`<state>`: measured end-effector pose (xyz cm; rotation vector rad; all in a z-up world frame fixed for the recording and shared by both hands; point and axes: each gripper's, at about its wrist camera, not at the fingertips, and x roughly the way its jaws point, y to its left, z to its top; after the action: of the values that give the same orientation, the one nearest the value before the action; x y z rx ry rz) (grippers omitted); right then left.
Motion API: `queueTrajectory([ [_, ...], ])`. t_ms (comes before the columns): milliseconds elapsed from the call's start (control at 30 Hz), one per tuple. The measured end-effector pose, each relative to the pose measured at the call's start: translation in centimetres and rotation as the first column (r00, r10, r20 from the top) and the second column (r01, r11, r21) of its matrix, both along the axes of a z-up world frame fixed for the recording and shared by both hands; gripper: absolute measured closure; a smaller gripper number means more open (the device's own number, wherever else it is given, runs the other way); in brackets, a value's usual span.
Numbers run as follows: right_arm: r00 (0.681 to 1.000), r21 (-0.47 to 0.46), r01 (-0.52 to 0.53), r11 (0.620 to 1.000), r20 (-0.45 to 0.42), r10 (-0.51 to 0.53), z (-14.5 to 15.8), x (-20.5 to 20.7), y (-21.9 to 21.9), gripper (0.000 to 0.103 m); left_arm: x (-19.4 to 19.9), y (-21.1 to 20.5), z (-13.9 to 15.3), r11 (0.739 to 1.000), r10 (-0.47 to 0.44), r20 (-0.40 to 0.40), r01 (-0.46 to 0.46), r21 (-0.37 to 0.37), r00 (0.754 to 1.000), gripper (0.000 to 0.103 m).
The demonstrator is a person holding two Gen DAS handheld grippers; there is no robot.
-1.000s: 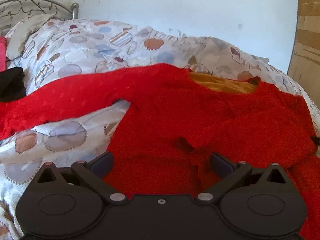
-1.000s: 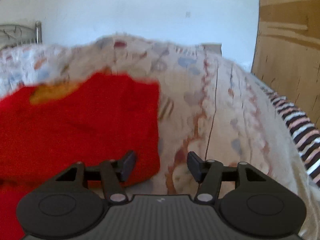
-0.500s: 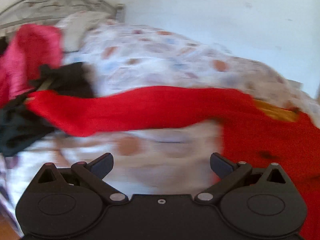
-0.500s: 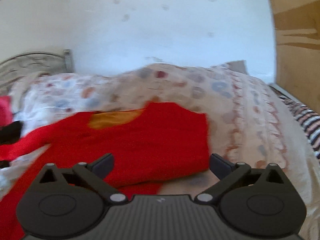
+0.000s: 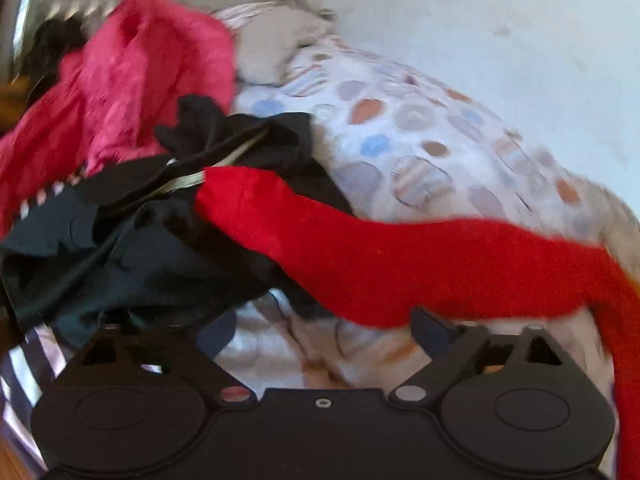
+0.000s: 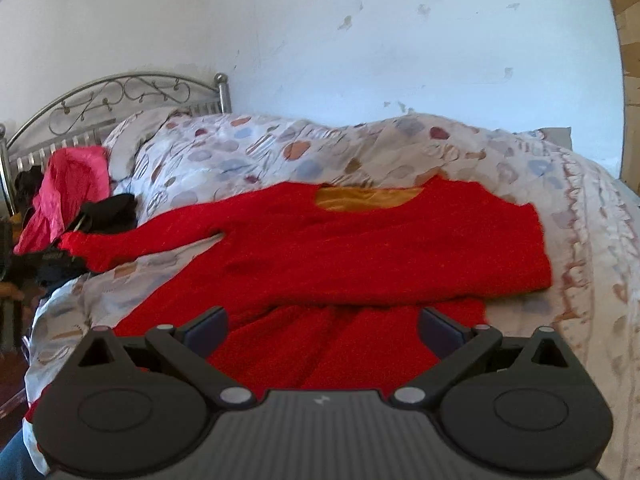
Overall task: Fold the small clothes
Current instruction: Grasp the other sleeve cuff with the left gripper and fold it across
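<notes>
A red knit sweater (image 6: 360, 248) with an orange lining at the neck lies flat on the bed, its right sleeve folded across the body. Its left sleeve (image 5: 400, 264) stretches out, the cuff resting on a heap of black clothes (image 5: 132, 248). My left gripper (image 5: 320, 332) hovers just short of that sleeve. Its jaws stand wide and are closing, with only bedding between them. My right gripper (image 6: 322, 328) is open above the sweater's lower part, and no fabric is pinched.
A pink garment (image 5: 132, 72) sits behind the black heap by the metal headboard (image 6: 120, 96). The patterned duvet (image 6: 240, 148) bunches up behind the sweater. A white wall lies beyond, and a wooden panel (image 6: 630, 80) stands at the far right.
The left view has swung left from the sweater's body to the outstretched sleeve and the clothes heap. The right jaws have widened and drawn back from the sweater's right edge.
</notes>
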<state>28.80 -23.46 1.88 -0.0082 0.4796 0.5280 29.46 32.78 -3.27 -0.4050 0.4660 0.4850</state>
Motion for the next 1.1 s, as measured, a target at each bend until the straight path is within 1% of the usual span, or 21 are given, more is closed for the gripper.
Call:
queueTrajectory([
  [100, 1.000, -0.012, -0.007, 1.000, -0.014, 0.007, -0.6, 0.0, 0.8, 0.000, 1.1, 1.0, -0.2, 0.993, 0.086, 0.037, -0.083, -0.081, 0.996, 0.039],
  [133, 1.000, -0.012, -0.011, 1.000, -0.020, 0.011, -0.7, 0.0, 1.0, 0.000, 1.4, 1.2, -0.2, 0.987, 0.132, 0.032, -0.128, -0.100, 0.991, 0.065],
  [167, 1.000, -0.012, -0.015, 1.000, -0.026, 0.015, -0.9, 0.0, 1.1, 0.000, 1.7, 1.2, -0.2, 0.984, 0.144, 0.024, -0.141, -0.109, 0.989, 0.088],
  [200, 0.999, -0.014, -0.017, 1.000, -0.031, 0.016, -1.0, -0.1, 1.2, 0.000, 2.1, 1.2, -0.2, 0.985, 0.136, 0.020, -0.133, -0.107, 0.990, 0.092],
  [267, 0.999, -0.020, -0.023, 1.000, -0.036, 0.023, -1.3, -0.2, 1.4, 0.000, 2.5, 0.5, 0.2, 0.991, 0.125, 0.030, -0.124, -0.047, 0.992, 0.097],
  [333, 0.999, -0.025, -0.031, 0.999, -0.037, 0.030, -1.5, -0.3, 1.5, 0.000, 2.7, -0.2, 0.8, 0.993, 0.118, 0.048, -0.119, 0.010, 0.992, 0.099],
  [433, 0.999, -0.021, -0.038, 0.999, -0.033, 0.037, -1.7, -0.6, 1.4, 0.000, 3.0, -0.6, 1.7, 0.991, 0.120, 0.072, -0.124, 0.056, 0.990, 0.100],
  [500, 0.999, -0.010, -0.031, 0.999, -0.035, 0.031, -1.7, -0.7, 1.2, 0.000, 3.1, -1.2, 2.7, 0.987, 0.111, 0.077, -0.119, 0.105, 0.991, 0.100],
  [567, 0.999, 0.010, -0.023, 1.000, -0.035, 0.024, -1.7, -0.8, 0.8, 0.000, 2.8, -2.5, 4.2, 0.981, 0.082, 0.103, -0.099, 0.170, 0.991, 0.100],
  [633, 0.999, 0.032, -0.010, 0.999, -0.035, 0.011, -1.6, -0.7, 0.3, 0.000, 2.7, -4.3, 5.9, 0.966, 0.018, 0.140, -0.053, 0.253, 0.990, 0.100],
  [667, 0.999, 0.043, -0.004, 0.999, -0.036, 0.005, -1.6, -0.7, 0.1, 0.000, 2.6, -5.5, 6.8, 0.951, -0.032, 0.154, -0.017, 0.310, 0.988, 0.100],
  [733, 0.999, 0.062, 0.012, 0.998, -0.040, -0.010, -1.5, -0.7, -0.3, 0.000, 2.6, -8.3, 8.5, 0.903, -0.148, 0.165, 0.066, 0.424, 0.975, 0.100],
  [800, 0.999, 0.079, 0.035, 0.996, -0.037, -0.032, -1.4, -0.7, -0.8, 0.000, 2.7, -11.6, 9.9, 0.823, -0.305, 0.141, 0.186, 0.537, 0.942, 0.100],
  [833, 0.998, 0.090, 0.051, 0.995, -0.034, -0.048, -1.3, -0.8, -1.3, 0.000, 2.8, -13.0, 10.3, 0.787, -0.373, 0.118, 0.246, 0.566, 0.920, 0.100],
  [867, 0.998, 0.099, 0.063, 0.993, -0.031, -0.060, -1.2, -0.9, -1.6, 0.000, 2.9, -14.2, 10.7, 0.757, -0.448, 0.094, 0.321, 0.568, 0.889, 0.100],
  [900, 0.997, 0.108, 0.074, 0.991, -0.029, -0.071, -1.1, -1.0, -2.0, 0.000, 3.0, -15.3, 10.9, 0.733, -0.517, 0.075, 0.397, 0.552, 0.852, 0.100],
  [933, 0.996, 0.117, 0.087, 0.989, -0.030, -0.084, -1.1, -1.1, -2.5, 0.000, 3.1, -16.4, 10.9, 0.702, -0.585, 0.051, 0.474, 0.532, 0.809, 0.100],
  [967, 0.995, 0.126, 0.103, 0.987, -0.033, -0.099, -1.1, -1.2, -3.0, 0.000, 3.2, -17.5, 10.7, 0.673, -0.627, 0.031, 0.521, 0.525, 0.779, 0.100],
  [1033, 0.991, 0.139, 0.128, 0.982, -0.047, -0.123, -1.1, -1.3, -4.1, 0.000, 3.1, -19.6, 10.0, 0.620, -0.685, -0.008, 0.587, 0.521, 0.729, 0.099],
  [1067, 0.990, 0.143, 0.138, 0.980, -0.054, -0.132, -1.2, -1.4, -4.5, 0.000, 3.0, -20.6, 9.5, 0.603, -0.703, -0.023, 0.613, 0.511, 0.711, 0.099],
  [1100, 0.988, 0.147, 0.149, 0.978, -0.060, -0.142, -1.2, -1.5, -5.1, 0.000, 3.0, -21.3, 9.0, 0.594, -0.718, -0.031, 0.636, 0.492, 0.695, 0.099],
])
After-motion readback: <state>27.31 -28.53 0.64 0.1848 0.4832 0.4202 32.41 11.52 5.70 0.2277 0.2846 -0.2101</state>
